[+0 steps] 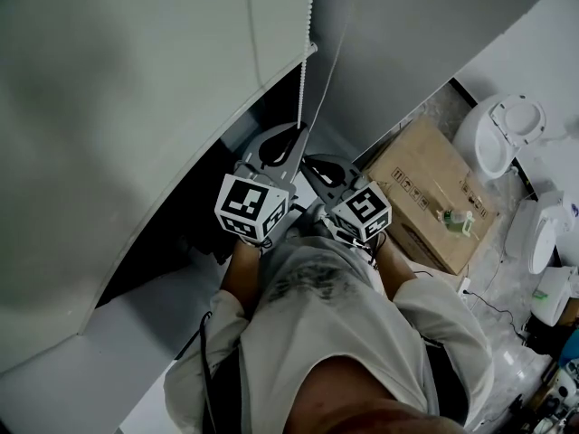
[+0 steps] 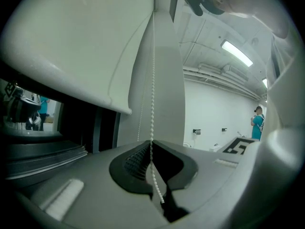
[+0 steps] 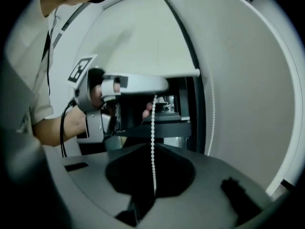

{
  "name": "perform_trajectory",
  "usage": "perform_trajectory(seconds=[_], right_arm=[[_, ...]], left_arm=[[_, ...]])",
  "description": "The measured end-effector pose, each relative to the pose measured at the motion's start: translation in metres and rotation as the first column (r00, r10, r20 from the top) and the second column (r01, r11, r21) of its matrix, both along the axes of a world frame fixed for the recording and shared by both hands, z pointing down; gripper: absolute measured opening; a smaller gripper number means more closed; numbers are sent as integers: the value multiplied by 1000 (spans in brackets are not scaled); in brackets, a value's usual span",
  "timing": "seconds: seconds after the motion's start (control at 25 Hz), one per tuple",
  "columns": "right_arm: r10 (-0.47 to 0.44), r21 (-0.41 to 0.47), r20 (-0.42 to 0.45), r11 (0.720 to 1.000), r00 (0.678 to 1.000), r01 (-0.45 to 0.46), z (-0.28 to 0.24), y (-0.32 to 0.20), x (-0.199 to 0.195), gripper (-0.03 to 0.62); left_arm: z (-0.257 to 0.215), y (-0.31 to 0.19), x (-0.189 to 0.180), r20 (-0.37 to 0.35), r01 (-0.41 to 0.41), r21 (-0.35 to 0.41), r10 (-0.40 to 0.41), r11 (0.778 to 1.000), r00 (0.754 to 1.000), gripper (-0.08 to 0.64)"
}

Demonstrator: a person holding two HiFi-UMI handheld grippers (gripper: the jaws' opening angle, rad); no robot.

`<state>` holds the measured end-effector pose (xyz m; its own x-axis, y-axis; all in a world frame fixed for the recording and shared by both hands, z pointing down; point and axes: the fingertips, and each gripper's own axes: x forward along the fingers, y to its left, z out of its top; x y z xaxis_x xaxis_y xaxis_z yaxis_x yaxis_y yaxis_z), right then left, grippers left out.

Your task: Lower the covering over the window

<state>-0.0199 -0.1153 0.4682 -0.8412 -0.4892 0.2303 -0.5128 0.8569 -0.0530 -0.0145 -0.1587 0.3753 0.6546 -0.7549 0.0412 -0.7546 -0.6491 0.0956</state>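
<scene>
A pale roller blind (image 1: 136, 107) covers the upper part of a dark window opening (image 1: 217, 170); its bottom rail (image 2: 86, 97) shows in the left gripper view. A white bead chain (image 1: 303, 80) hangs beside the blind. My left gripper (image 2: 151, 144) is shut on this chain, which runs straight up from its tips. Just below, my right gripper (image 3: 153, 146) is shut on the same strand (image 3: 153, 123), with the left gripper (image 3: 119, 87) seen above it. The chain's other strand (image 3: 212, 113) hangs free at the right. Both grippers (image 1: 298, 134) (image 1: 314, 164) sit close together.
A cardboard box (image 1: 434, 193) lies on the floor at the right, with white ceramic fixtures (image 1: 502, 134) beyond it. A grey sill (image 1: 136, 333) runs under the window. A person in a teal top (image 2: 258, 123) stands far off.
</scene>
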Motion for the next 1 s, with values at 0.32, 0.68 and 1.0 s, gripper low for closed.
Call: perform_trajectory(seconds=[0.32,0.68,1.0], right_arm=[[-3,135,179,991,984,-22,-113,-8,29,64],[-80,329,229,944,970,0,-207,-36,11,80],[-113,348,235,937,965,25,-217,-44,-15,20]], left_arm=[[1,0,-1,5,4,1,-4,1000,1000,17],[1,1,4,10,-4,2,4,1000,1000,18],[2,-2,5,6,-6,3,6,1000,1000,18]])
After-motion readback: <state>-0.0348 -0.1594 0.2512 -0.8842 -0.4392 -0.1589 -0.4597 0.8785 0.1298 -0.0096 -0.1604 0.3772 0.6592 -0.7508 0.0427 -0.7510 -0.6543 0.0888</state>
